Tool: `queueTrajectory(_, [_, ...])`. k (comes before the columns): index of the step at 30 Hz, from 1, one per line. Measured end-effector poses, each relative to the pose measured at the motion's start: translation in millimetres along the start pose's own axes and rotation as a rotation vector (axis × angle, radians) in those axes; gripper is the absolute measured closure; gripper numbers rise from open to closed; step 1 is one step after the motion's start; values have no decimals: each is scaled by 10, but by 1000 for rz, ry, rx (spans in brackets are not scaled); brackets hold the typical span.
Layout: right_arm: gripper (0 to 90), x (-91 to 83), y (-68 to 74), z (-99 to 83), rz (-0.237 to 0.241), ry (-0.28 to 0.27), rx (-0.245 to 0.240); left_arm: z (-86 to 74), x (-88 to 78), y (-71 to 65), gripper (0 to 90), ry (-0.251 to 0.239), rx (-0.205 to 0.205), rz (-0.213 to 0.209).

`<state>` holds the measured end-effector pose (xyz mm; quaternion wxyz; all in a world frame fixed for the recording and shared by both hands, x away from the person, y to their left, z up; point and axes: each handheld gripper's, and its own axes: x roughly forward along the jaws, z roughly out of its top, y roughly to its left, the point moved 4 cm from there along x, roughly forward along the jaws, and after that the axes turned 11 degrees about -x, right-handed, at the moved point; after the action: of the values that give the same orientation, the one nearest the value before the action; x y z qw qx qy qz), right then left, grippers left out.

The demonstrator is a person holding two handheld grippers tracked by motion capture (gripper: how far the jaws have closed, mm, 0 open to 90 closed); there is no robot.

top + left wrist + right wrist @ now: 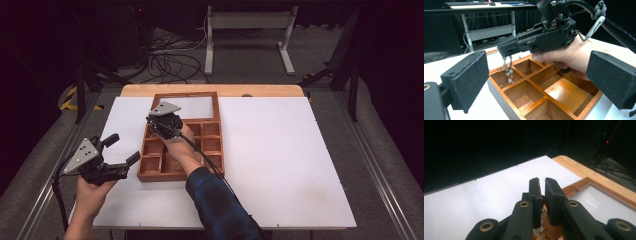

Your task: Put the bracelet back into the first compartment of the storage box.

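Dangling from the right gripper (pixel 507 51), a short string of pale beads (pixel 508 70) hangs over the far-left compartment of the wooden box (pixel 148 175); its jaws are pinched nearly together on the top of the strand, and in the right gripper view the beads (pixel 541 220) show just below the narrow slit between them. In the high view this gripper (pixel 159 126) sits over the box's 11 o'clock corner, near the hinged glass lid (pixel 197 106) lying open at the box's 12 o'clock side. The left gripper (pixel 122 148) hovers at the box's 9 o'clock side over the white table (pixel 280 160), jaws spread wide and holding nothing, aimed toward the box.
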<state>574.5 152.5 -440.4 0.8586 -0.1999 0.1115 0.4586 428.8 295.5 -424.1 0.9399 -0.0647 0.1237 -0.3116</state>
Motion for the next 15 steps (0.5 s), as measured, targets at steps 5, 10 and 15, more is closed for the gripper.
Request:
queueTrajectory(5, [799, 8, -9, -12, 1, 3, 13, -1, 4, -9, 51, 2, 0, -2])
queueTrajectory(10, [751, -21, -26, 4, 4, -4, 19, -3, 3, -4, 51, 4, 2, -1])
queueTrajectory(15, [644, -54, -40, 16, 14, -15, 33, -8, 17, -10, 51, 1, 1, -1])
